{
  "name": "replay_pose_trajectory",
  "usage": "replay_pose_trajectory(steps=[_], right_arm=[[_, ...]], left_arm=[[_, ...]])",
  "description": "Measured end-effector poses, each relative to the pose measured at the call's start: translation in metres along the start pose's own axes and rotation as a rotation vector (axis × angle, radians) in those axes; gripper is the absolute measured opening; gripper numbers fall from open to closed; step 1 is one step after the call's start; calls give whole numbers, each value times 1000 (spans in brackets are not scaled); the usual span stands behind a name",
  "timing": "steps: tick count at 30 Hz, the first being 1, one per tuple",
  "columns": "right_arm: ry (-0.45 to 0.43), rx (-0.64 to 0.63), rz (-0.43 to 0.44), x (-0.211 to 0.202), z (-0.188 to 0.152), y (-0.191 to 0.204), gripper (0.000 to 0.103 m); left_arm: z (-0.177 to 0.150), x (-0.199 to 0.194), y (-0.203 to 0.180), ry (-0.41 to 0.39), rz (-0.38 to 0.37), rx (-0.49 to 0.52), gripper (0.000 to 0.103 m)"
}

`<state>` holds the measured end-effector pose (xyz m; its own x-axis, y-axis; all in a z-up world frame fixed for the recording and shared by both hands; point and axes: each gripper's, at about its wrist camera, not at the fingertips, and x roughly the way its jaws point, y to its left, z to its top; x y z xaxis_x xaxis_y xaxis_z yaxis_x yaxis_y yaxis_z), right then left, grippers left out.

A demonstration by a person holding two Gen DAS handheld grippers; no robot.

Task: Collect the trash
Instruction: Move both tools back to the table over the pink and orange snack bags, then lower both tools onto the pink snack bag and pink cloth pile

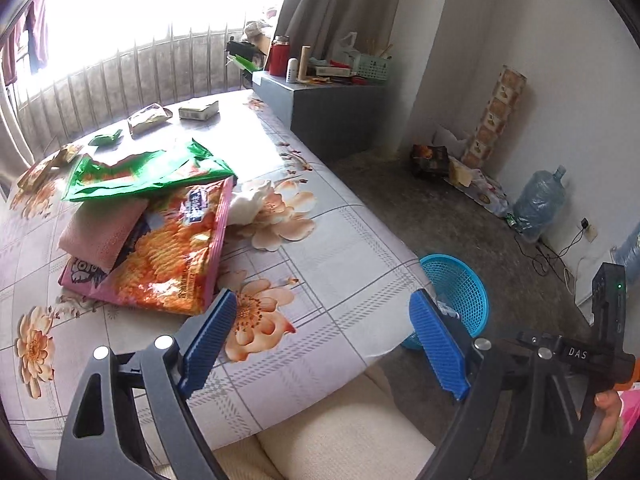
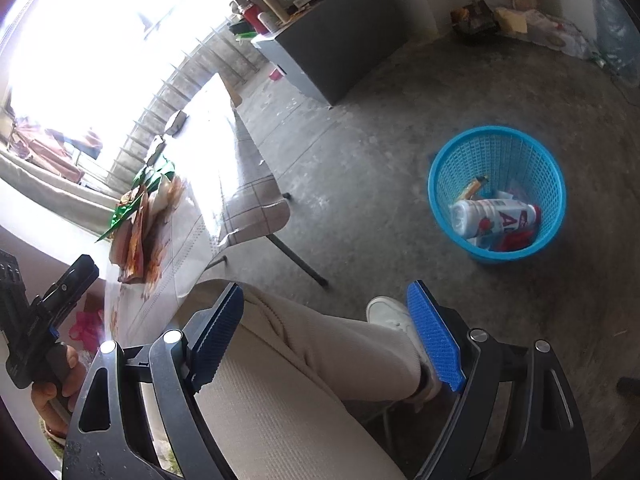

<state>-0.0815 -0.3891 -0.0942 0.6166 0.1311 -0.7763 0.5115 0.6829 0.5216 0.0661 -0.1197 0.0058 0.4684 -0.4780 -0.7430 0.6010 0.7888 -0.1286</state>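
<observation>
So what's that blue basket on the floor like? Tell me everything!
The round blue plastic basket has lattice walls full of little holes and a smooth rim. It stands upright on the grey concrete floor, apart from the table with the flowered cloth. It is wider at the top than at the bottom. Inside lie a white plastic bottle with a red-and-blue label, tipped on its side, a small orange wrapper and some red scraps. Nothing else touches it.
</observation>
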Motion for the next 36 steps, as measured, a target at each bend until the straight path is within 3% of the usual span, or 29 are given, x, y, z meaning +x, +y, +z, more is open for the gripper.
replay_pose_trajectory(steps=[11,20,30,36], right_arm=[[26,-74,19,3,-1,32,80],[73,-148,115,22,13,78,80],[170,-188,355,55,38,151,80],[245,-132,542,87,71,205,79]], left_arm=[[-11,-12,38,-34,33,-92,86],[-25,-29,92,-88,100,-210,86],[-30,-38,149,-167,132,-331,86],[-21,-36,185,-206,48,-461,86]])
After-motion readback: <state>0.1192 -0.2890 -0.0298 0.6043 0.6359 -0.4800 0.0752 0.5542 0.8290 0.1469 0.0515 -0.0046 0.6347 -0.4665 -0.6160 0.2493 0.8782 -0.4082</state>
